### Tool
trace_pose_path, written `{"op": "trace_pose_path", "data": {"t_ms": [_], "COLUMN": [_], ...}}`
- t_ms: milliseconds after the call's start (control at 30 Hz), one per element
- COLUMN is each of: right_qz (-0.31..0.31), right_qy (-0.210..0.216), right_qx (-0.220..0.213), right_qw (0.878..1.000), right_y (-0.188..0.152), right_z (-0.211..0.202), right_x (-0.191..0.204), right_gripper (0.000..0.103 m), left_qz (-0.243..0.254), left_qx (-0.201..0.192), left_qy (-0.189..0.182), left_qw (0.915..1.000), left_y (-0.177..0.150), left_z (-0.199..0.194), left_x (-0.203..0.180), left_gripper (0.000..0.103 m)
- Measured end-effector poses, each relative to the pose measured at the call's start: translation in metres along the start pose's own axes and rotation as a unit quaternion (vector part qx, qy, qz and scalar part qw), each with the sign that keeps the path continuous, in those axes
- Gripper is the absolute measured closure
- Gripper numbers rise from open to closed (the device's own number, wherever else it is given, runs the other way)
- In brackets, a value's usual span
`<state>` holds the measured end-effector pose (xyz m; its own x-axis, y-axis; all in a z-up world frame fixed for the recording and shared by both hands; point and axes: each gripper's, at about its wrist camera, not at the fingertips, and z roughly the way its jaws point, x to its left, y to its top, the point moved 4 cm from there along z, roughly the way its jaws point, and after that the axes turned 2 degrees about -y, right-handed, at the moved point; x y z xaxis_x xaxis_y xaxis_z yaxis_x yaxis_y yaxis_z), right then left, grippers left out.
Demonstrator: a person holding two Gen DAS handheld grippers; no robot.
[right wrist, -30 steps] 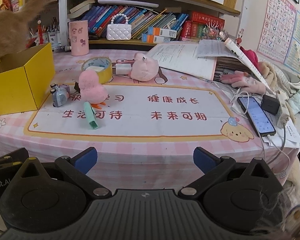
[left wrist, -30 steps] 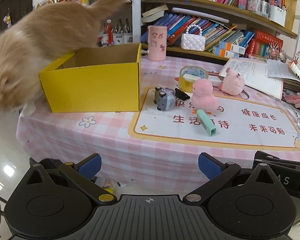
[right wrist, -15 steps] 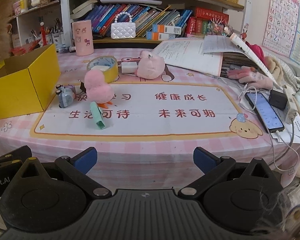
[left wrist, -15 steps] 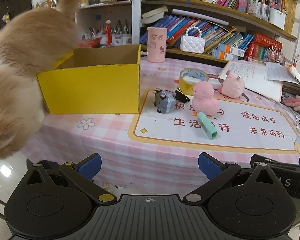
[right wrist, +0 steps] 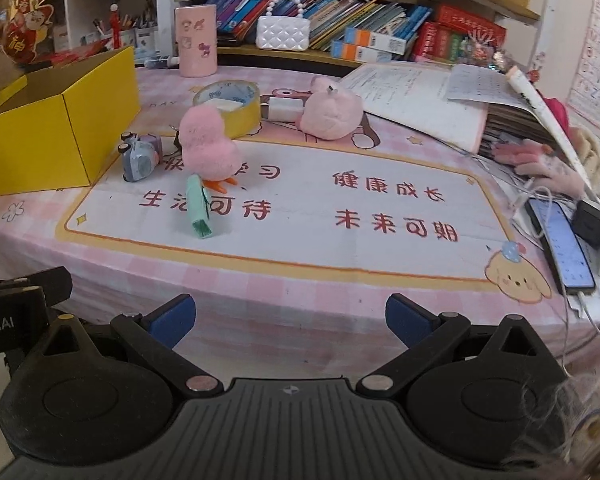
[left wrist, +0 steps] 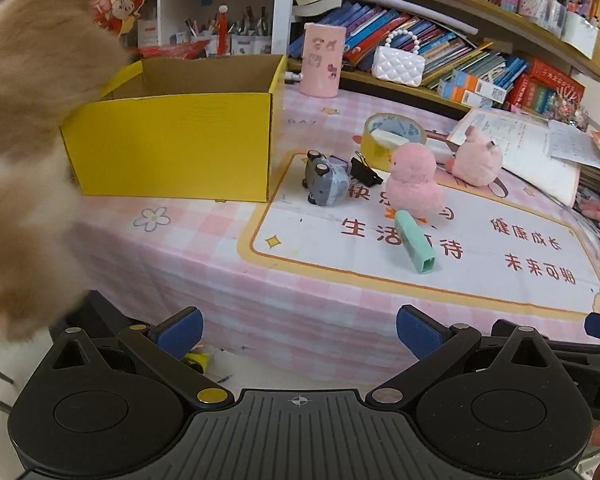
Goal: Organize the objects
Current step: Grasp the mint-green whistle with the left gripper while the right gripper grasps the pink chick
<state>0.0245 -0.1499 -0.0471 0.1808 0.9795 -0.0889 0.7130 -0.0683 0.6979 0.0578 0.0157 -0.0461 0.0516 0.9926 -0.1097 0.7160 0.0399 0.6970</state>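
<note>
left gripper: spread wide, empty, short of table edge, nearer than before | right gripper: spread wide, empty, nearer too | yellow box: open, unmoved at table's left | pink chick plush, toy car, mint tube: unmoved on mat | cat: dropped lower past table's left edge

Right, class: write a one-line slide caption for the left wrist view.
Open tongs face a yellow cardboard box, fluffy pink chick toy and mint-green stapler.
</note>
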Motion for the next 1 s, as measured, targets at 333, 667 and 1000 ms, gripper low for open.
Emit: {"op": "trace_pose_path", "data": {"t_ms": [333, 667, 1000], "right_qz": [0.002, 0.014, -0.041], "right_qy": [0.035, 0.099, 0.201], "right_qx": [-0.028, -0.068, -0.058], "right_qw": [0.999, 0.993, 0.977], "right_y": [0.027, 0.082, 0.125], "right_z": [0.031, 0.058, 0.079], "right_x": [-0.03, -0.062, -0.049], "right_gripper": [0.001, 0.022, 0.032], "left_qz": [-0.023, -0.016, -0.005], "left_qx": [0.017, 0.029, 0.036], "left_qy": [0.006, -0.036, -0.021], "left_qw": [0.9996, 0.9988, 0.9991], "left_y": [0.01, 0.033, 0.055], "left_z": [0.027, 0.073, 0.126], "left_x": [-0.031, -0.082, -0.103], "left_gripper": [0.001, 0.037, 0.073]}}
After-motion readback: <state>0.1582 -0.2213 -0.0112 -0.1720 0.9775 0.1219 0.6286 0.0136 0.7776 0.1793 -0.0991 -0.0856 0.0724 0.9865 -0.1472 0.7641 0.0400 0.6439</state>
